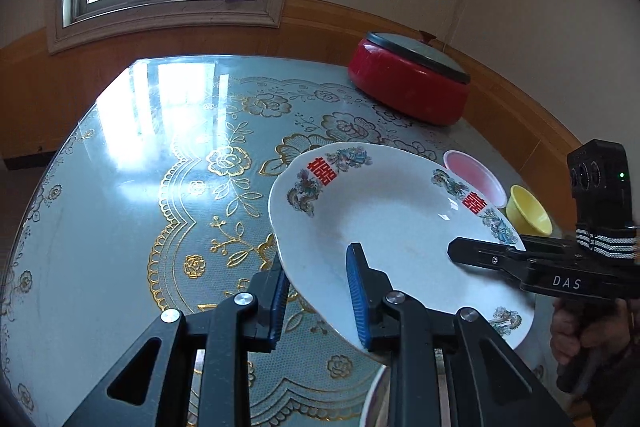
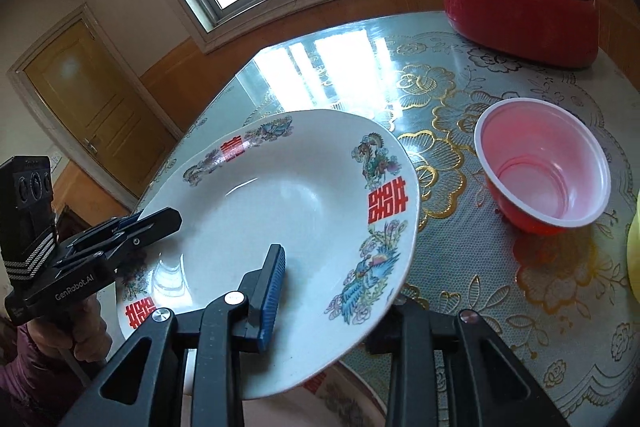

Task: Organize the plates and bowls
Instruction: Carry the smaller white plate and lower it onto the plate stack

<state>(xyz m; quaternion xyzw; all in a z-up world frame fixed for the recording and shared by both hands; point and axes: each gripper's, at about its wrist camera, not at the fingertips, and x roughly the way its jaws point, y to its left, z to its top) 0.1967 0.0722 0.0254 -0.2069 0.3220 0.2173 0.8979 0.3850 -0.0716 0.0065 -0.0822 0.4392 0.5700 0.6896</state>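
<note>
While my left claw [image 1: 320, 291] clamps the near left rim of the white plate [image 1: 384, 211], my right claw [image 2: 332, 295] is closed on its opposite rim, so the plate hangs tilted above the counter [image 1: 132, 163]. Another plate [image 2: 344, 403] lies beneath. Far right sit a pink bowl [image 2: 544, 171], a yellow bowl [image 1: 528, 211] and a red pot [image 1: 408, 87].

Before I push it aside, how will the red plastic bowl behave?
The red plastic bowl looks thin-walled and empty, so probably light and slightly flexible. Its base seems narrower than its rim, so a high push may tip it. On the glossy table it could slide easily.
</note>
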